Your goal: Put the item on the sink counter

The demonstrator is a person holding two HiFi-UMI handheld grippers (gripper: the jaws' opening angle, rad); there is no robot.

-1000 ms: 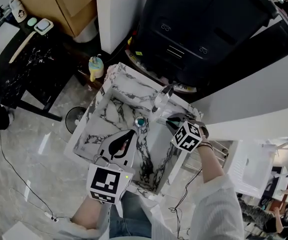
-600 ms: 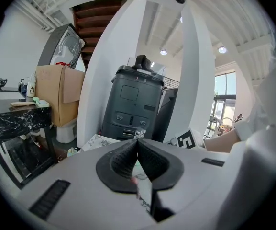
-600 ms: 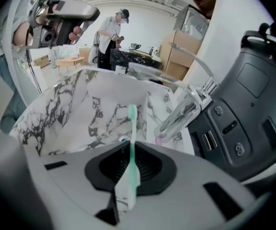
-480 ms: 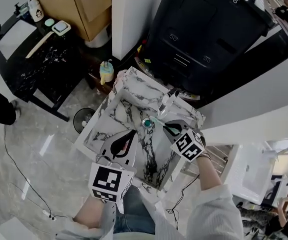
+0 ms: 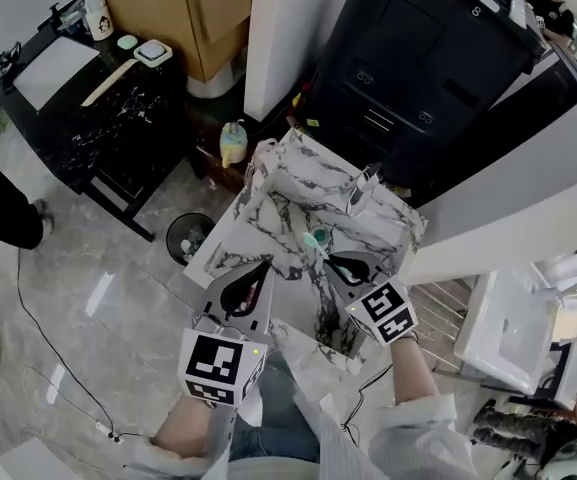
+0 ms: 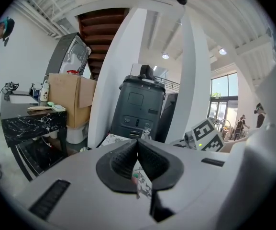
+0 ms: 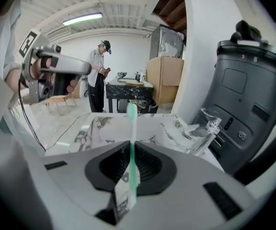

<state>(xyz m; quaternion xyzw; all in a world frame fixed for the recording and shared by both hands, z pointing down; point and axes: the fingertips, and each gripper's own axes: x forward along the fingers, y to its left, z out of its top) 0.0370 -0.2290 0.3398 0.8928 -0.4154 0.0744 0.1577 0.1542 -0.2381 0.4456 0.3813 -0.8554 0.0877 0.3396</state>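
Note:
A mint-green toothbrush (image 7: 132,128) stands up between the pads of my right gripper (image 7: 130,152), which is shut on its handle. In the head view the toothbrush (image 5: 315,238) points out from the right gripper (image 5: 330,258) over the near right part of the white marble sink (image 5: 268,183). A clear faucet (image 5: 360,190) stands at the sink's far right rim, apart from the brush. My left gripper (image 5: 265,266) hovers over the sink's near edge, shut with nothing between its pads (image 6: 149,159).
A tall black machine (image 5: 418,58) stands behind the sink. A black marble side table (image 5: 98,118) and a cardboard box (image 5: 168,8) are far left. A yellow bottle (image 5: 233,143) and a small bin (image 5: 190,236) sit left of the sink. A person (image 7: 98,75) stands nearby.
The right gripper with the toothbrush has drawn back from the faucet toward the sink's near right edge. The head view has shifted, so the sink sits farther up and right.

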